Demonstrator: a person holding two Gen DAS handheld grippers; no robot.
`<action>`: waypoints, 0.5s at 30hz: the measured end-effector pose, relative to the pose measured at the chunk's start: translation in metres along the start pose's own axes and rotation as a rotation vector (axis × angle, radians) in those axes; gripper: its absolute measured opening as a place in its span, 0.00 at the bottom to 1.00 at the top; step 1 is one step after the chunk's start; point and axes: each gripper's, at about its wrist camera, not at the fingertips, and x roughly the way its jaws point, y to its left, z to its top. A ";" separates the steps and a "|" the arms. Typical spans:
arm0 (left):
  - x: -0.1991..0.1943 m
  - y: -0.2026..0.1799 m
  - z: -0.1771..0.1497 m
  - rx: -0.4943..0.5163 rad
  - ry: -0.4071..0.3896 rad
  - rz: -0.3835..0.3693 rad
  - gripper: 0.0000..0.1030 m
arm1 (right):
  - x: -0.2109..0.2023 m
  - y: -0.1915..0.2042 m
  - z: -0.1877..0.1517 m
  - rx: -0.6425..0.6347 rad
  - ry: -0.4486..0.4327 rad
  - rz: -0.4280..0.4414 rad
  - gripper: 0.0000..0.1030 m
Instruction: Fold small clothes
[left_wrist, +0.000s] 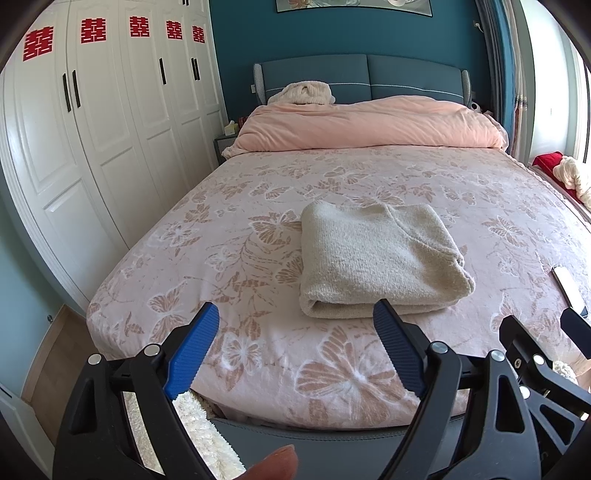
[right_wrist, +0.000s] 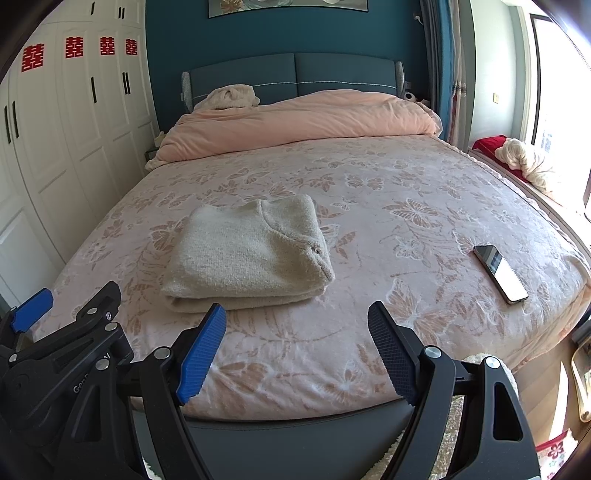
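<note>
A cream knitted sweater (left_wrist: 376, 258) lies folded into a neat rectangle on the pink butterfly-patterned bed (left_wrist: 258, 206); it also shows in the right wrist view (right_wrist: 251, 254). My left gripper (left_wrist: 295, 314) is open and empty, held above the foot of the bed just short of the sweater's near edge. My right gripper (right_wrist: 297, 314) is open and empty, to the right of the sweater's near edge. The left gripper's body shows at the left of the right wrist view (right_wrist: 62, 332).
A phone (right_wrist: 500, 273) lies on the bed to the right. A pink duvet (right_wrist: 295, 122) is bunched at the headboard. White wardrobes (left_wrist: 92, 129) stand along the left. A window seat with red cushion and cream cloth (right_wrist: 517, 158) is at the right.
</note>
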 end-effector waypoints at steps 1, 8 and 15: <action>0.000 0.000 0.001 0.001 -0.001 0.001 0.80 | 0.000 0.001 0.000 0.001 0.000 0.001 0.75; 0.000 0.000 0.000 0.001 -0.001 0.001 0.80 | 0.001 0.000 0.000 -0.001 0.001 0.001 0.75; 0.001 0.001 0.001 0.000 0.000 -0.003 0.79 | 0.001 -0.002 0.000 -0.002 0.001 0.002 0.75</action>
